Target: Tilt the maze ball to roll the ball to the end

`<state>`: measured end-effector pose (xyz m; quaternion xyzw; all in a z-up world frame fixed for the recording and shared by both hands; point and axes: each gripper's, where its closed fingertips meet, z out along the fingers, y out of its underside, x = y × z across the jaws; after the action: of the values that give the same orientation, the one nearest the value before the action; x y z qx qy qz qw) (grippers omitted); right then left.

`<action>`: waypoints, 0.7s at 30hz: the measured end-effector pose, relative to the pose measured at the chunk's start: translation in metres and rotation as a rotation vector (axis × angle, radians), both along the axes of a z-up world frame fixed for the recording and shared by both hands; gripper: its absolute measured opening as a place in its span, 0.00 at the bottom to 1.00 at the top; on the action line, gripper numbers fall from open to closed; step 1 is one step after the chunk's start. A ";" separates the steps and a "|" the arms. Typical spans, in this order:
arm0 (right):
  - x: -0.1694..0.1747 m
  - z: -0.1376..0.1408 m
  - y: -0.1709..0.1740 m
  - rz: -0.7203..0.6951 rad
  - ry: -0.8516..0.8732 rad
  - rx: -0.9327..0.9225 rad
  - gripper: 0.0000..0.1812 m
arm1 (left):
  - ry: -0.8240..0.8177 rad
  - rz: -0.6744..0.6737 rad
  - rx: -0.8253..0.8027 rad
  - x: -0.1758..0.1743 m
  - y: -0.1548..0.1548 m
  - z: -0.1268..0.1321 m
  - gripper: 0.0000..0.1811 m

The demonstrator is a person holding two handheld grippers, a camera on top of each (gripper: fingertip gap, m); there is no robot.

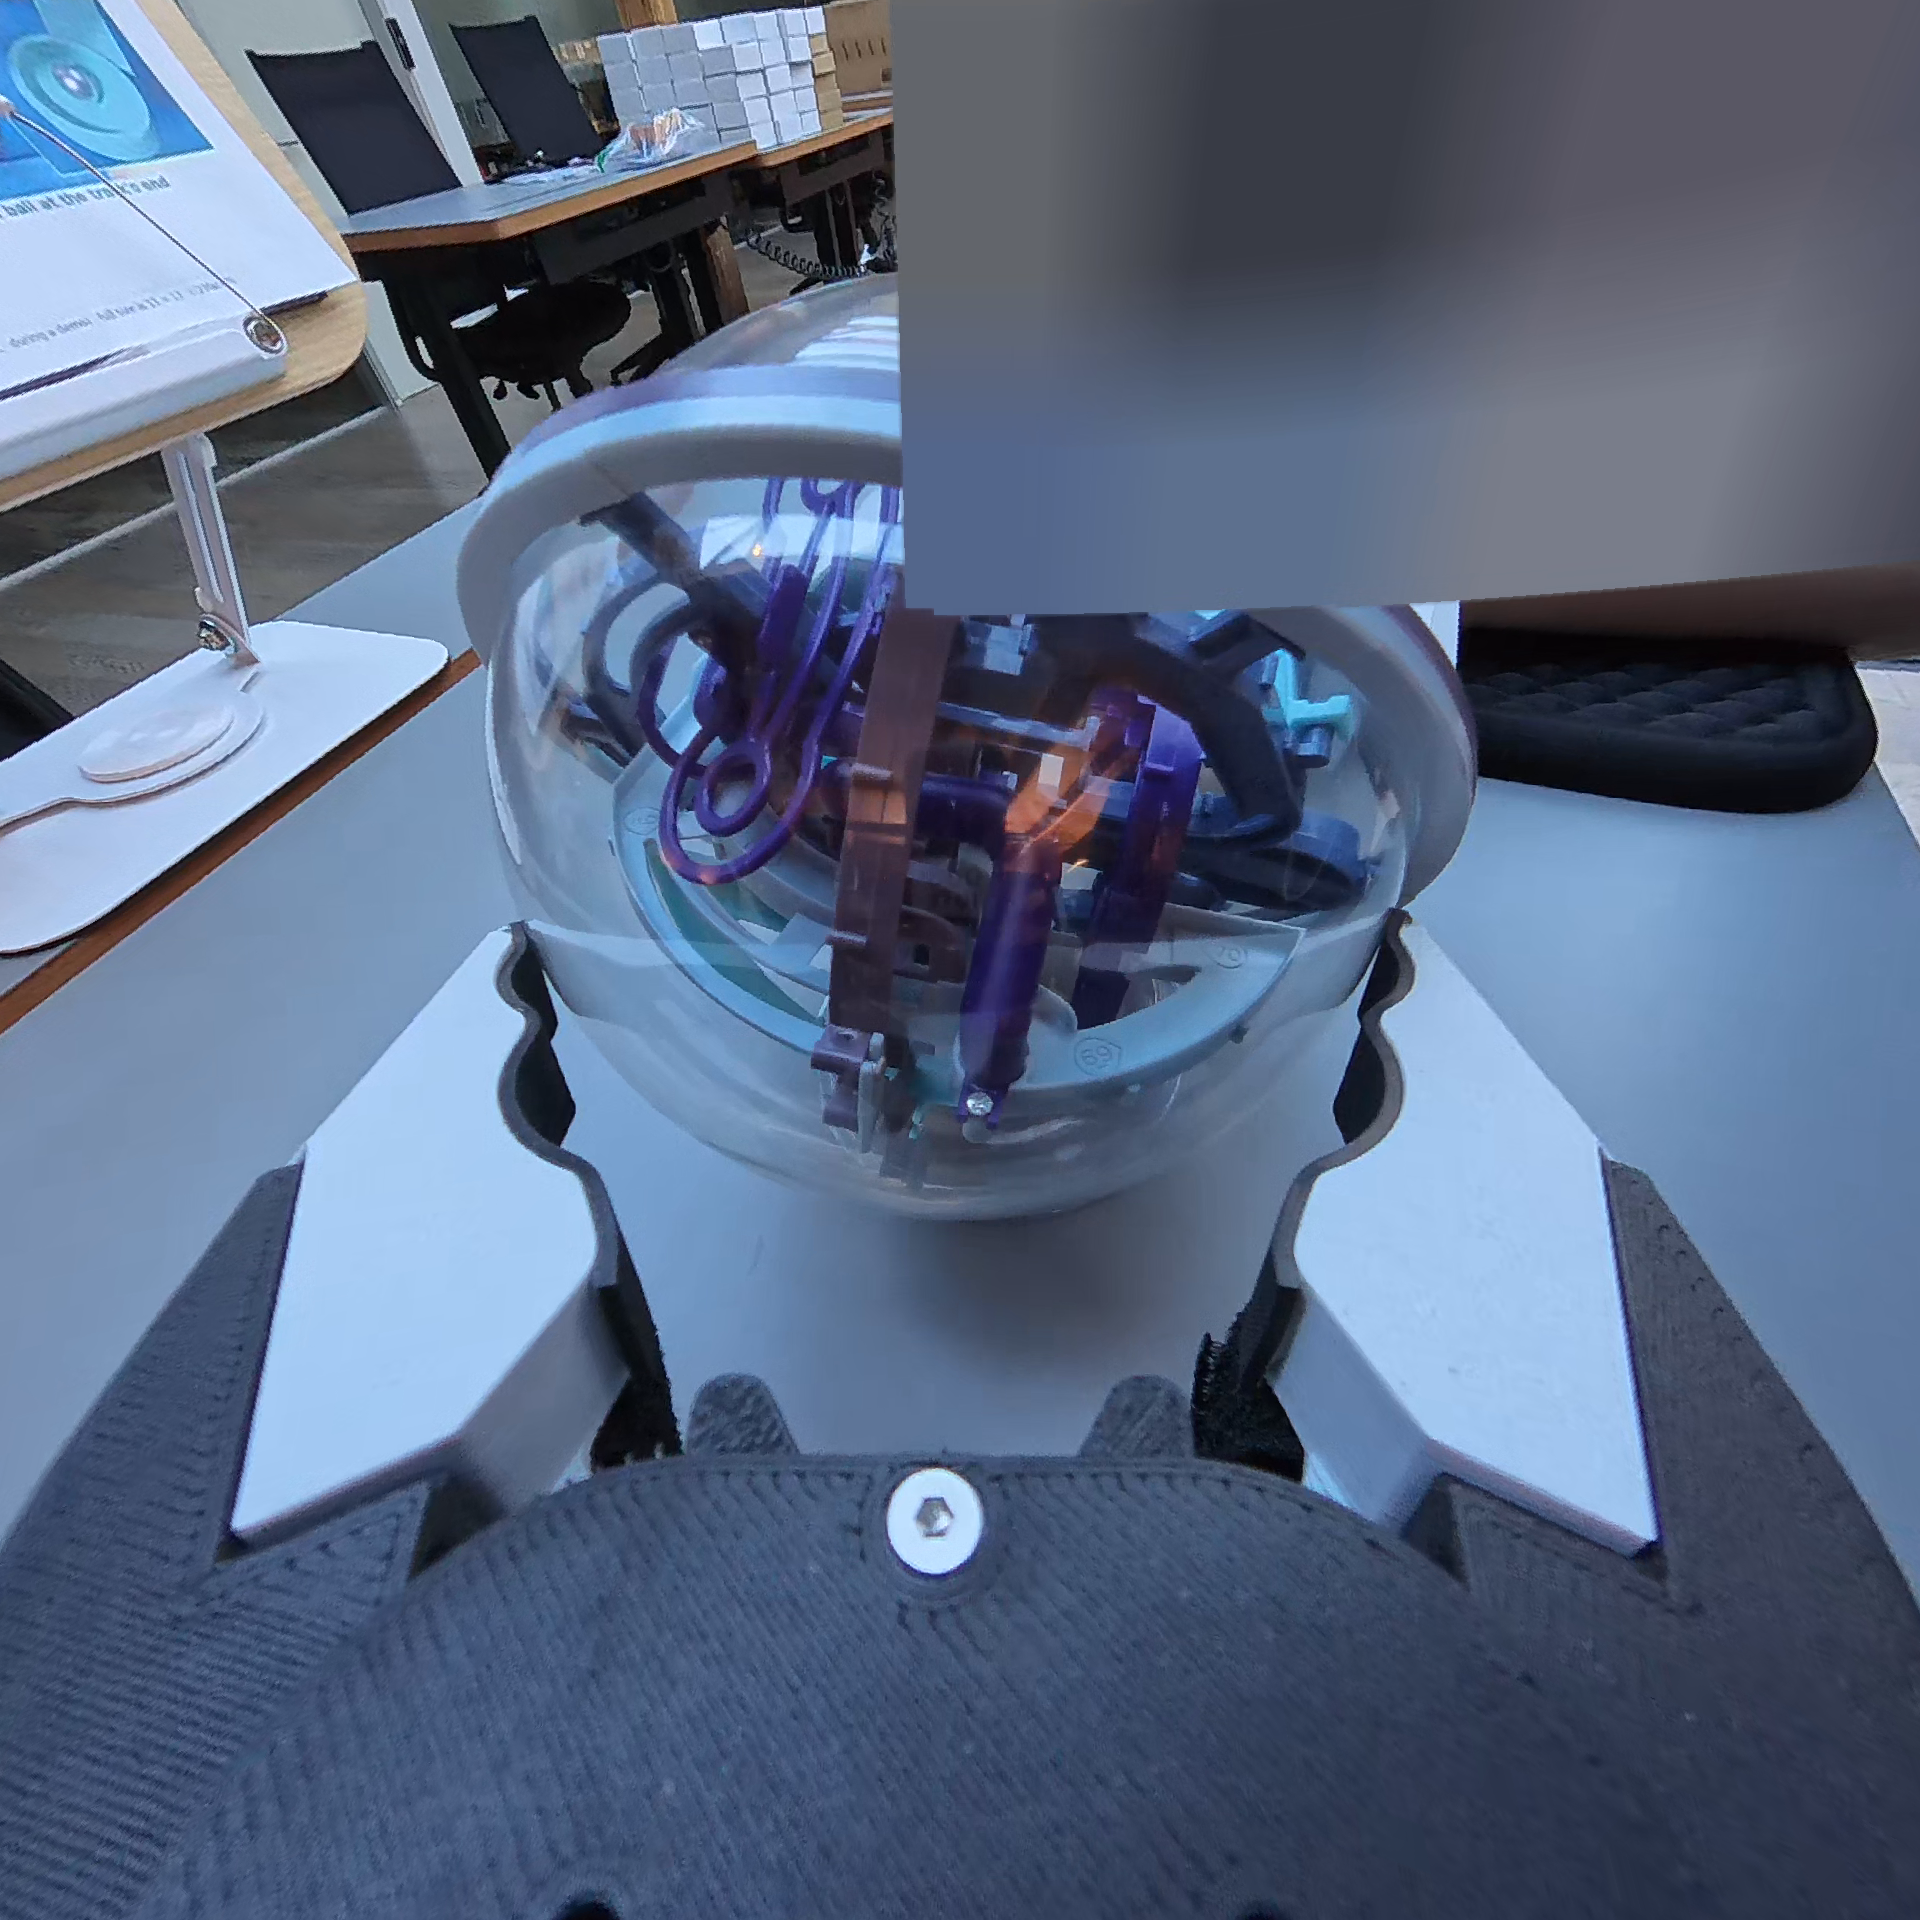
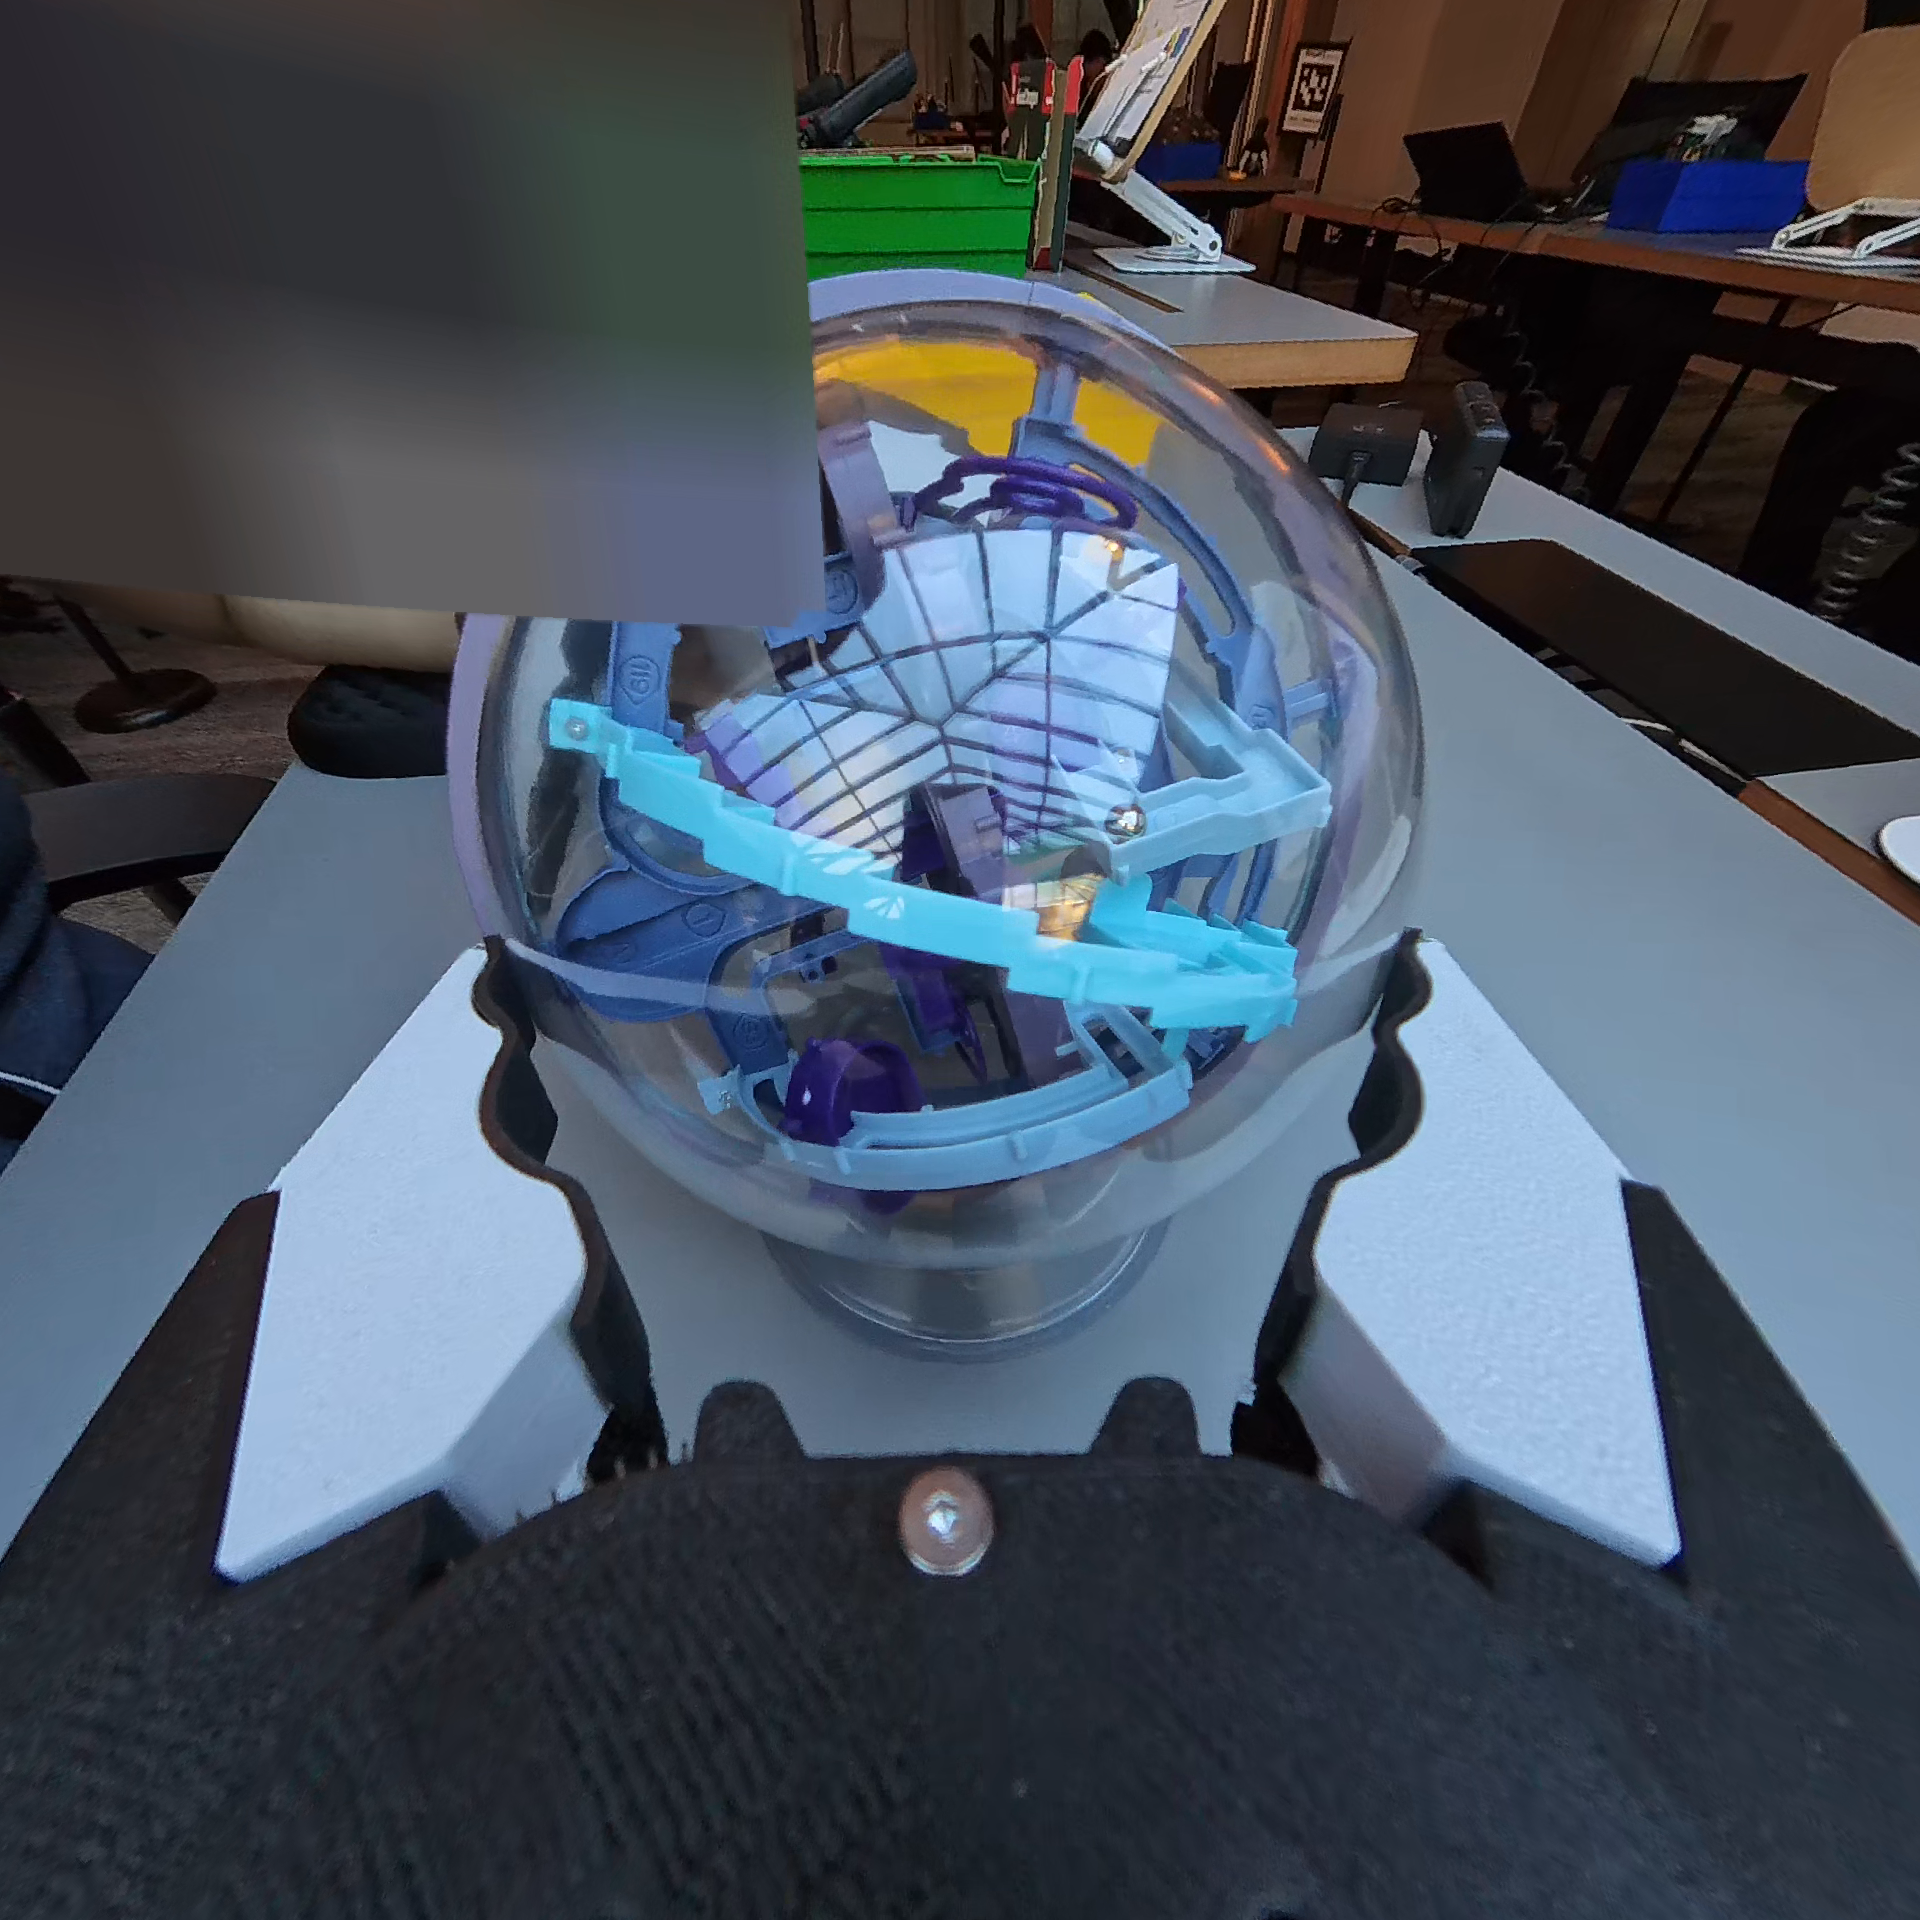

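The maze ball [image 1: 956,831] is a clear sphere with a grey band and purple, brown and blue tracks inside. It sits over the grey table [image 1: 208,1091]. My left gripper [image 1: 956,945] has its jaws spread wide, and both fingertips press the sphere's sides. The right wrist view shows the maze ball [image 2: 935,779] from the other side, with a clear round base [image 2: 966,1309] under it. My right gripper [image 2: 948,961] clamps its sides the same way. A small steel ball [image 2: 1124,821] rests on a pale blue track at the right inside.
A white document stand [image 1: 208,707] with a printed page stands at the left. A black cushion [image 1: 1662,717] lies behind the sphere. In the right wrist view there are a green crate [image 2: 914,208], black devices [image 2: 1455,457] and a black mat [image 2: 1662,665] on the neighbouring table.
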<state>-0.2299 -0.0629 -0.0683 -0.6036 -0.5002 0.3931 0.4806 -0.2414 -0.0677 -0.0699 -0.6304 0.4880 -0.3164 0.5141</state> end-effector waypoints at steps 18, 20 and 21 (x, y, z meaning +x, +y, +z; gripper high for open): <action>0.004 0.015 -0.003 0.020 -0.255 0.397 0.85 | -0.027 -0.003 0.013 0.002 -0.002 0.006 0.80; 0.002 0.017 -0.005 0.038 -0.302 0.446 0.86 | -0.029 -0.003 0.014 0.002 -0.002 0.007 0.80; 0.000 0.017 -0.006 0.049 -0.325 0.458 0.86 | -0.028 -0.004 0.014 0.002 -0.002 0.007 0.80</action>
<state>-0.2299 -0.0686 -0.0515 -0.5221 -0.6610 0.1793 0.5083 -0.2397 -0.0694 -0.0628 -0.6213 0.4840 -0.3228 0.5249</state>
